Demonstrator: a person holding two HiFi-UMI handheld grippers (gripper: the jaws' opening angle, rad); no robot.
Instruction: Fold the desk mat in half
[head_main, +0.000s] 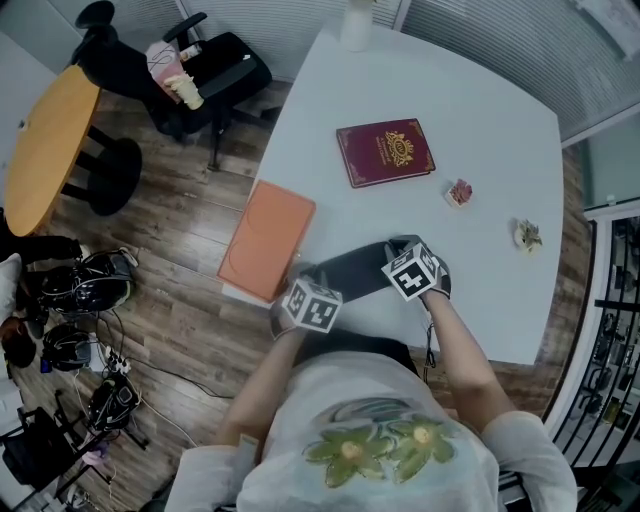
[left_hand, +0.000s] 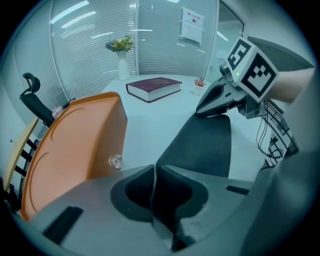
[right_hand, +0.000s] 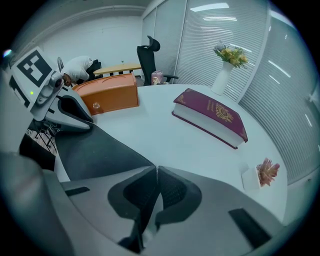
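As both tilt downward, left gripper and right gripper pinch the desk mat.

**Head View: Table Layout**

The desk mat lies at the 6 o'clock edge of the white table. The left gripper is at its 8 o'clock end, and the right gripper at its 2 o'clock end. A maroon book lies at 12 o'clock from the mat, and an orange case at 9 o'clock.
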